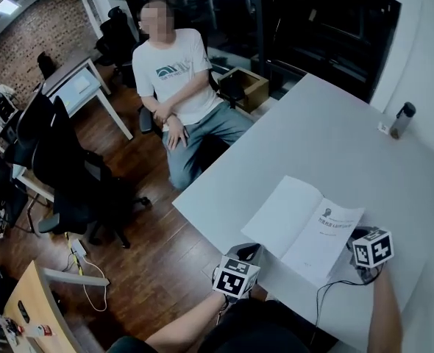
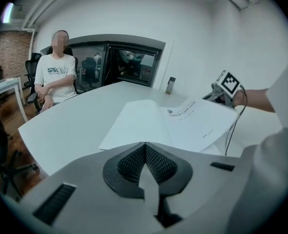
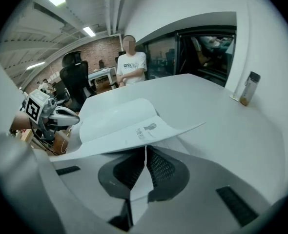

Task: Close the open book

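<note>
Thin white book (image 1: 303, 229) lies open near front edge of surface (image 1: 335, 145); right printed page lifted, curling upward

A broad white worktop (image 1: 335, 145) fills the right side of the room. A slim grey bottle with a dark cap (image 1: 402, 120) stands upright near its far corner. Beyond the worktop's left edge a person in a white T-shirt and jeans (image 1: 176, 79) sits with hands in lap. Black office chairs (image 1: 62, 160) stand on the brown wooden floor (image 1: 151, 248), and an open cardboard box (image 1: 243, 87) lies behind the person.
</note>
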